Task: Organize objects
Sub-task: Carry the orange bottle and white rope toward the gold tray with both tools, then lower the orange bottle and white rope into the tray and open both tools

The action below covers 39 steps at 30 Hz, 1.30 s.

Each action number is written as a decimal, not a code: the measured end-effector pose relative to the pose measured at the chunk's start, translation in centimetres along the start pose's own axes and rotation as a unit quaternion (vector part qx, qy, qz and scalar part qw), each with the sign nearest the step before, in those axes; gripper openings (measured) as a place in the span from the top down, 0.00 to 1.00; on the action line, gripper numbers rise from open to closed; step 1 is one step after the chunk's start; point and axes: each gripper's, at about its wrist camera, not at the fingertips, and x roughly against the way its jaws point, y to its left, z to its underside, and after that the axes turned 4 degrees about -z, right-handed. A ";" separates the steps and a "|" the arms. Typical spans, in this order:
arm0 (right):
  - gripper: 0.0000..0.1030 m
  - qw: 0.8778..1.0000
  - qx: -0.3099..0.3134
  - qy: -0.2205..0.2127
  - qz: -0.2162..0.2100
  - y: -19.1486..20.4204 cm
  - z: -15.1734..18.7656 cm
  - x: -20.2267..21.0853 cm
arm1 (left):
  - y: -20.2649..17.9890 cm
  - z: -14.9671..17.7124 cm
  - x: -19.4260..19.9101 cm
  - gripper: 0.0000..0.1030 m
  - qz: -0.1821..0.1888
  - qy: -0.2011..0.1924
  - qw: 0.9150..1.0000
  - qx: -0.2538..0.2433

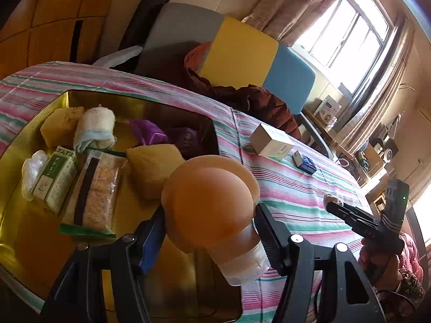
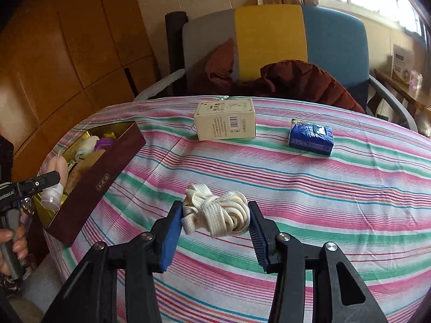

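Observation:
My left gripper [image 1: 210,220] is shut on an orange-tan bottle [image 1: 210,199] with a clear cap, held above the gold-lined box [image 1: 27,242]. The box holds sponges, a rolled towel [image 1: 94,129], a green carton [image 1: 55,177], a grain bag [image 1: 94,193] and purple packets. My right gripper [image 2: 215,218] is shut on a bundle of cream cord [image 2: 218,212] just above the striped cloth. The left gripper [image 2: 40,183] with the bottle also shows in the right wrist view, over the box [image 2: 99,177].
A cream box [image 2: 225,119] and a blue tissue pack [image 2: 311,136] lie on the striped tablecloth [image 2: 323,188] toward its far edge. A grey, yellow and blue chair [image 2: 269,43] with a brown jacket stands behind the table. Wooden cabinets are at the left.

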 end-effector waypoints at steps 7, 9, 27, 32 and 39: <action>0.53 1.000 0.008 -0.001 -0.004 0.6 0.2 -0.1 | 1.8 0.2 -0.9 0.33 -0.023 0.028 0.999 0.013; 0.53 1.000 0.010 -0.001 -0.005 0.6 0.2 -0.1 | 2.0 0.1 -1.6 0.29 -0.028 0.044 0.999 0.012; 0.53 0.999 0.044 0.012 0.002 2.9 0.8 -0.6 | 2.9 -1.3 2.0 0.28 -0.064 -0.013 0.998 0.012; 0.53 0.998 0.050 0.035 -0.017 5.4 1.3 -1.4 | 4.1 -1.9 2.6 0.28 -0.089 0.002 0.996 0.022; 0.53 0.994 0.088 0.030 -0.065 11.7 0.7 -1.8 | 5.9 -3.2 4.0 0.28 -0.095 -0.009 0.995 0.044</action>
